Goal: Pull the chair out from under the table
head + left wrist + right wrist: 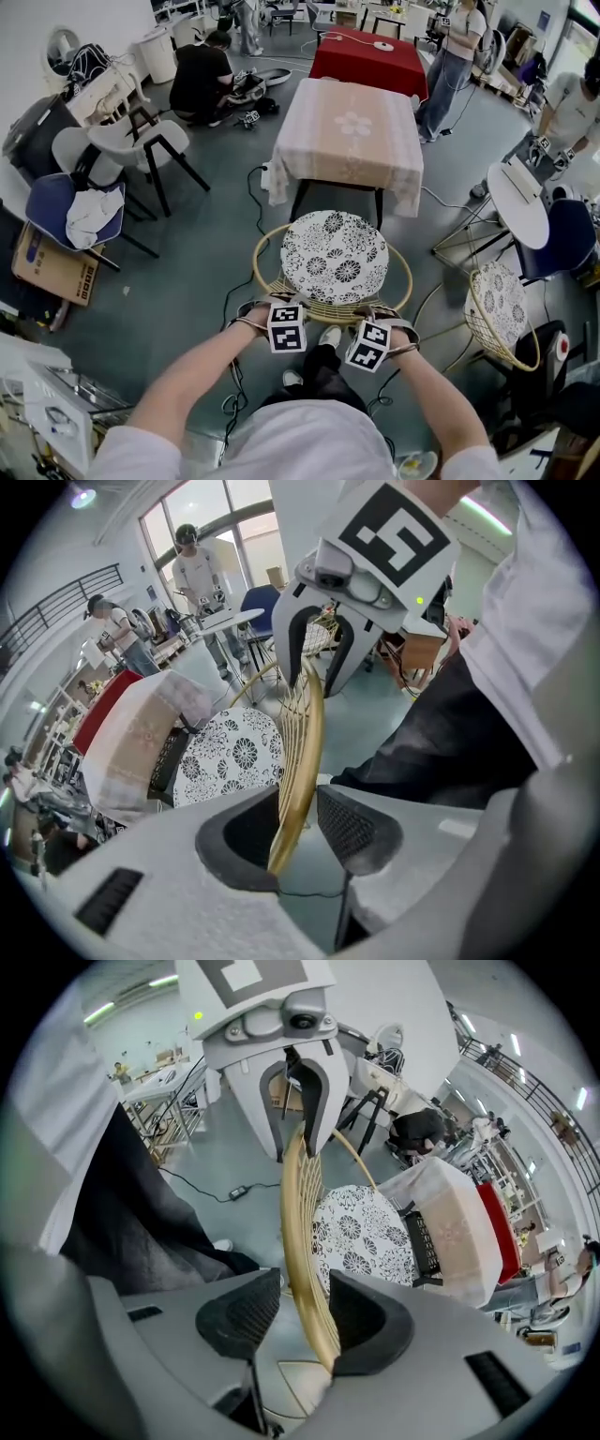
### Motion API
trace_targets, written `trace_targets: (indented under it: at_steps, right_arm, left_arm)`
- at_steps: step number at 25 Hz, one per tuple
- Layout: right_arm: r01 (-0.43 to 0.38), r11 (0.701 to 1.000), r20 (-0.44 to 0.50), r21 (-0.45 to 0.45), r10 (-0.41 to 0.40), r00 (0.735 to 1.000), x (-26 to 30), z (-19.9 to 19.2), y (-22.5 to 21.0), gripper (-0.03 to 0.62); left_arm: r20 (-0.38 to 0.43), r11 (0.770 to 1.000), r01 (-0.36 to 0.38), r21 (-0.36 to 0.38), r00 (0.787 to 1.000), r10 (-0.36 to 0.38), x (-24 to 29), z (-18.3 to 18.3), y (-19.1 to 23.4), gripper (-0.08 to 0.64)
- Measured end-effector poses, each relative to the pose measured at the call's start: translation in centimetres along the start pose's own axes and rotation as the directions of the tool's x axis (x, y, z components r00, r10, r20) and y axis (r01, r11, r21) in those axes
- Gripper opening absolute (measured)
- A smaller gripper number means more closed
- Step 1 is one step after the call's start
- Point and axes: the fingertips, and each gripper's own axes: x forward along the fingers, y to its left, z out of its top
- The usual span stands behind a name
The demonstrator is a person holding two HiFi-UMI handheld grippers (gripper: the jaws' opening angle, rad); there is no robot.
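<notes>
Left gripper [300, 808]: released, jaws apart. The chair's cane rim [307, 733] runs up between them and rests against one pad, with a clear gap to the other. Right gripper [305, 1302]: likewise released, rim lying on one pad only. Neither bites. Both sit side by side on the part of the rim farthest from the table [349, 131].

Chair [323, 311] stands on the table's near side, its patterned cushion [335, 255] about clear of the table's hanging cloth [403, 192]. It looks already drawn out.

Handling, by guess:
- Light. The rim is stiff with slight spring, and round and smooth, so it is apt to roll in the pads.
- Take the thick rim, not the thin weave [386, 295] under it, which seems breakable.
- Cushion may be loose, so pull level and evenly on both sides.
</notes>
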Motion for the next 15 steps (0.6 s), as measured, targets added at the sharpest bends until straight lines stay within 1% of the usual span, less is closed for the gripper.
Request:
trace_targets:
  at_steps: [5,8,11,13,15]
  right_arm:
    - [0.019,0.994,0.07,0.108,-0.027,0.997,-1.5,0.9,-0.7,0.138]
    - [0.015,0.98,0.14,0.198,-0.044,0.989,-3.0,2.2,-1.2,0.138]
    - [0.015,0.951,0.205,0.31,-0.082,0.975,-4.5,3.3,-2.4,0.137]
    - [0.02,0.92,0.24,0.392,-0.124,0.963,-5.5,3.7,-3.4,0.118]
    - [0.023,0.882,0.272,0.47,-0.17,0.947,-6.4,3.9,-4.2,0.093]
  left_arm:
    - [0.097,0.998,-0.023,-0.065,0.995,0.03,-1.4,2.0,0.5,0.124]
    - [0.198,0.987,0.003,-0.159,0.98,0.029,-2.8,3.9,0.3,0.124]
    - [0.305,0.958,0.03,-0.284,0.95,0.061,-4.4,6.1,1.3,0.124]
    - [0.349,0.934,0.032,-0.356,0.931,0.102,-5.3,7.3,2.3,0.123]
    - [0.377,0.914,0.022,-0.405,0.915,0.145,-6.1,8.3,3.0,0.123]
